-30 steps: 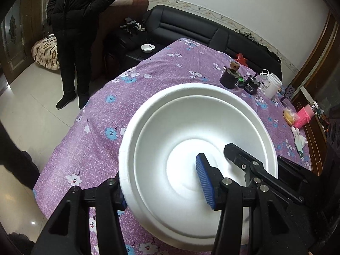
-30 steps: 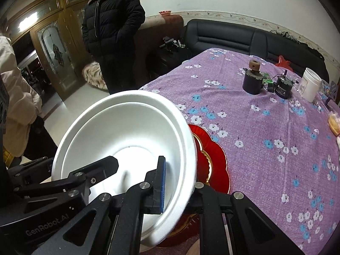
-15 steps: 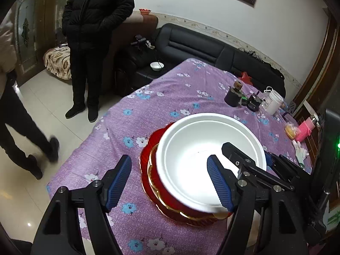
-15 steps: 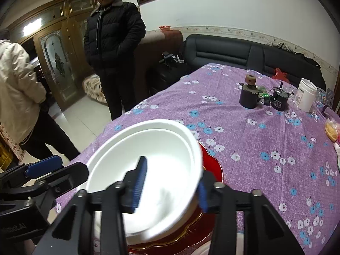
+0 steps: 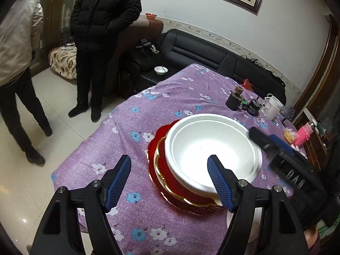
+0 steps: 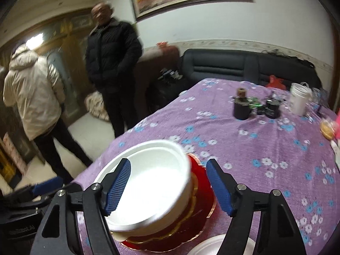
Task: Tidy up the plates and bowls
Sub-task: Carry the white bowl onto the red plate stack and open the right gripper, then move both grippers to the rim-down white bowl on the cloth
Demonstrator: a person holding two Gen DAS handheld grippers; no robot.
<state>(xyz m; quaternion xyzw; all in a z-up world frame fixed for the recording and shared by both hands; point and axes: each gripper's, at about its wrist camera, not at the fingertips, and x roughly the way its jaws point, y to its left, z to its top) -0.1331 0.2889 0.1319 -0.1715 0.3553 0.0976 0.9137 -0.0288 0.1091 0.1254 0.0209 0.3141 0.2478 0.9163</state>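
Note:
A white foam bowl [image 5: 212, 150] rests on a stack of red, gold-rimmed plates [image 5: 159, 170] on the purple flowered tablecloth [image 5: 170, 97]. My left gripper [image 5: 170, 182] is open and empty, above and in front of the stack. In the right wrist view the same bowl [image 6: 153, 180] sits on the red plates [image 6: 199, 193], and my right gripper [image 6: 169, 187] is open and empty just above it. The right gripper also shows in the left wrist view [image 5: 282, 157]. Another white dish [image 6: 212, 246] lies at the near edge.
Two dark jars [image 5: 233, 101], a white tub [image 5: 273, 107] and a pink item [image 5: 303, 132] stand at the table's far right. A black sofa [image 5: 212, 53] holds a small white bowl [image 5: 161, 70]. Two people [image 5: 102, 42] stand left of the table.
Both grippers let go of the white bowl, which now rests on the red plates. Both have opened and pulled back and up from the stack.

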